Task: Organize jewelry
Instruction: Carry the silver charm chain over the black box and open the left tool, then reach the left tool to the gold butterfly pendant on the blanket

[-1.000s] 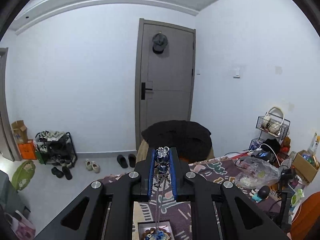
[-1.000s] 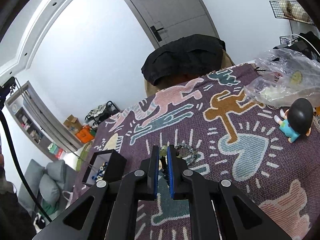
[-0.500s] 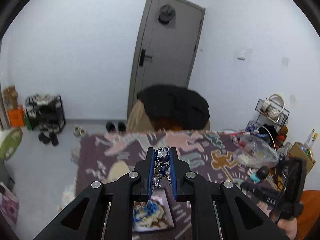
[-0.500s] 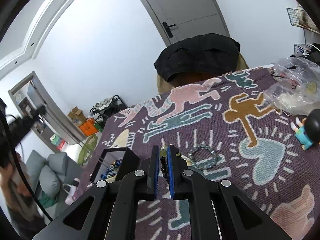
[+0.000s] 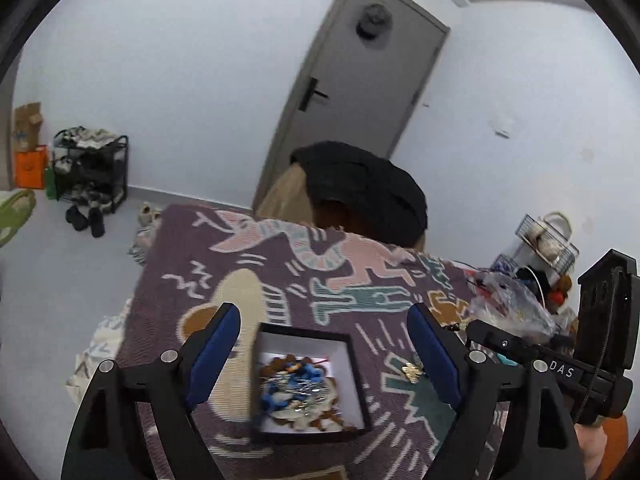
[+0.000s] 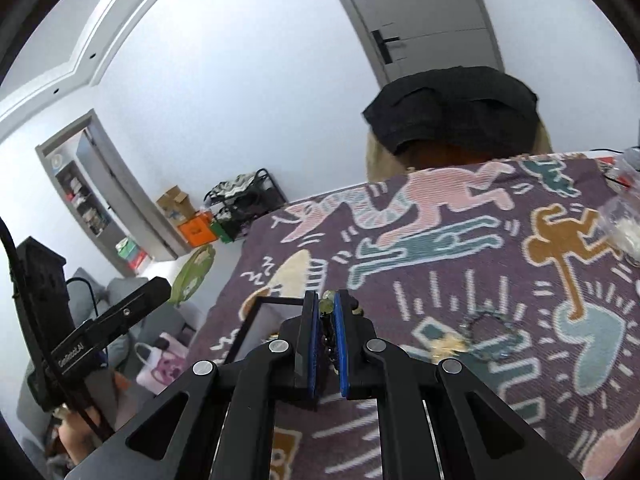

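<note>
Left gripper lets go over the box, right gripper holds beads

The left gripper (image 5: pixel 324 344) has its jaws wide apart now; a second ago they pinched a silver chain, which now lies in the blurry pile in the black box (image 5: pixel 308 384) on the purple blanket (image 5: pixel 240 272). The right gripper (image 6: pixel 329 334) is squeezed tight on a bead string (image 6: pixel 327 308), mostly hidden between the pads. A gold charm (image 5: pixel 410 370) lies right of the box.
</note>
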Motion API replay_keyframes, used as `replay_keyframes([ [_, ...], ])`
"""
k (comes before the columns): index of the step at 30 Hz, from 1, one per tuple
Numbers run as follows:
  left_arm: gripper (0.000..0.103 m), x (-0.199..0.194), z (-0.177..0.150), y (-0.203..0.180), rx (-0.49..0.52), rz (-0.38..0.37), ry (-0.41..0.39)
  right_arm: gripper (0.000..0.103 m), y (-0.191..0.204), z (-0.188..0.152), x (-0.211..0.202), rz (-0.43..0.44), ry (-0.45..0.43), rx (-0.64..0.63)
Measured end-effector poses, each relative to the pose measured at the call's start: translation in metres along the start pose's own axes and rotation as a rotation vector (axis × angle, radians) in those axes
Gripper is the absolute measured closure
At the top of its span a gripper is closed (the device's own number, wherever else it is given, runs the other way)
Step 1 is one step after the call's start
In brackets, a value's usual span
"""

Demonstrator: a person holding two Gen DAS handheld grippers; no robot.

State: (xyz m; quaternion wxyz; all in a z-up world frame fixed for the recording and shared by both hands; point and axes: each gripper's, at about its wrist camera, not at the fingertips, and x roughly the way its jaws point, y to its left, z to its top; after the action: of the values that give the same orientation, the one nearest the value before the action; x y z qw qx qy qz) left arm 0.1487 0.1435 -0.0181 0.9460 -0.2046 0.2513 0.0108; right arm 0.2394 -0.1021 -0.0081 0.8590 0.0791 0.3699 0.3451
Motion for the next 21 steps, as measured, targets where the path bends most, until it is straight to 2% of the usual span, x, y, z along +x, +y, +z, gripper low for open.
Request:
replay_keyframes([
  [10,0.017,-0.011,-0.003,0.040,-0.052,0.055,0.004,0.093,0.052,0.000,0.035,0.103,0.049,-0.056],
  [12,0.017,-0.013,-0.003,0.042,-0.053,0.061,0.006,0.075,0.051,-0.002,0.044,0.125,0.081,-0.034],
  [13,0.017,-0.013,-0.003,0.042,-0.052,0.061,0.007,0.049,0.047,-0.003,0.048,0.124,0.103,-0.009],
  [14,0.017,-0.014,-0.003,0.041,-0.050,0.058,0.007,0.036,0.042,-0.004,0.049,0.119,0.107,0.013],
  [16,0.016,-0.014,-0.002,0.039,-0.044,0.050,0.003,0.036,0.031,-0.008,0.044,0.111,0.082,0.047],
  [21,0.012,-0.009,-0.001,0.022,-0.026,0.036,0.001,0.036,0.000,-0.010,0.031,0.052,0.084,0.102],
])
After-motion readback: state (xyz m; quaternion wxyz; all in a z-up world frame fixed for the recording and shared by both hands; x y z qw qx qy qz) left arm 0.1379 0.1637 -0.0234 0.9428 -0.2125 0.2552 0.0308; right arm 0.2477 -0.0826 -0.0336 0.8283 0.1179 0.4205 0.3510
